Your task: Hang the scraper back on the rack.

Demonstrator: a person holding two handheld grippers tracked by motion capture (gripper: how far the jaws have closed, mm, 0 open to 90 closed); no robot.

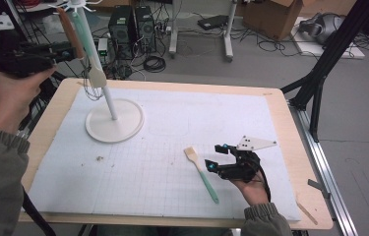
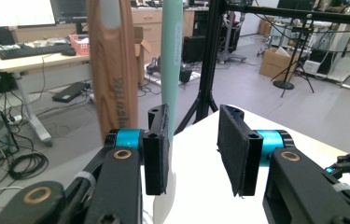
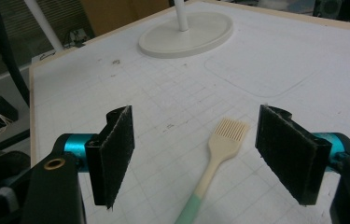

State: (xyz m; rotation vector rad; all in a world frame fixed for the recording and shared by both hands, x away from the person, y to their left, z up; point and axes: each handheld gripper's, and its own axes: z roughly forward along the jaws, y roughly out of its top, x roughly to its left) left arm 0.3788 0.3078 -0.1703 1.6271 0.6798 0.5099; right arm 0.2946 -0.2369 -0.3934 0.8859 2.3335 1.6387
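My white rack (image 1: 114, 120) stands on its round base at the back left of the white gridded mat (image 1: 172, 162), and it carries two utensils hanging along its pole: a wooden-handled one (image 1: 70, 33) and a mint-handled one (image 1: 85, 39) with a pale head low down by the pole. My left gripper (image 1: 66, 50) is raised off the table's left edge, level with those handles, my left hand (image 1: 12, 86) wrapped around its body and my sleeve coming up from the lower left corner. In the left gripper view the wooden handle (image 2: 113, 65) and the mint handle (image 2: 171, 60) hang just beyond the jaws, the wooden one off to the outside of one pad, the mint one close behind that same pad; nothing sits between the pads, so this gripper stands apart and empty. There is faint lettering down the wooden handle, but I cannot read it. My right gripper (image 1: 217, 157) rests low over the mat at the front right, my right hand (image 1: 252, 189) under it, jaws wide apart and holding nothing. The pastry brush (image 1: 200, 173), cream bristles and mint handle, lies flat on the mat just beside it; in the right gripper view the brush (image 3: 219, 149) lies between the two open pads, touched by neither.
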